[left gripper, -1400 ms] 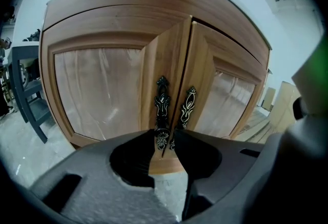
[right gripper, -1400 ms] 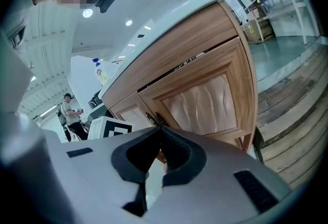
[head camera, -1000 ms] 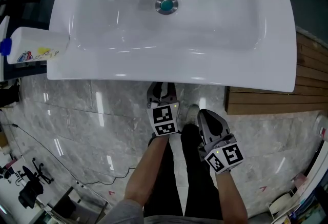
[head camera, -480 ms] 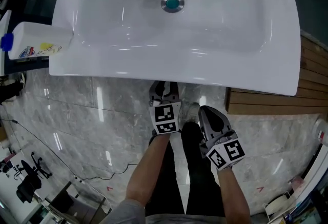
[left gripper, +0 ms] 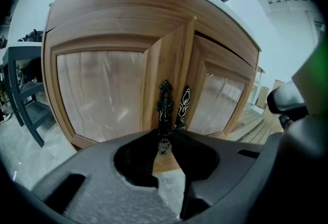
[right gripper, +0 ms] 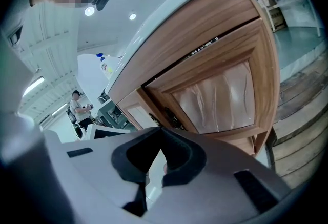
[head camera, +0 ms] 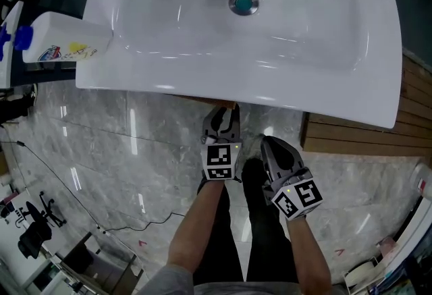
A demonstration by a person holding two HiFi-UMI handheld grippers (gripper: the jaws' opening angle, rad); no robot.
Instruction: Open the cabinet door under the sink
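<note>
Seen from the head camera, a white sink [head camera: 169,81] filled the twelve o'clock half, with a white bottle [head camera: 64,47] lying beside its ten o'clock corner. Near the centre, the left gripper [head camera: 225,113] reached under the sink's front edge. In the left gripper view, its jaws pinched the ornate black handle [left gripper: 164,102] of the wooden cabinet's [left gripper: 123,18] left door [left gripper: 102,95]. That door's inner edge stood slightly forward of the right door [left gripper: 220,100], whose matching handle [left gripper: 184,105] sat just beside, at three o'clock. The right gripper [head camera: 268,143] hung at five o'clock of the left one, over the grey marble floor [head camera: 121,152], its jaws pressed together on nothing
</note>
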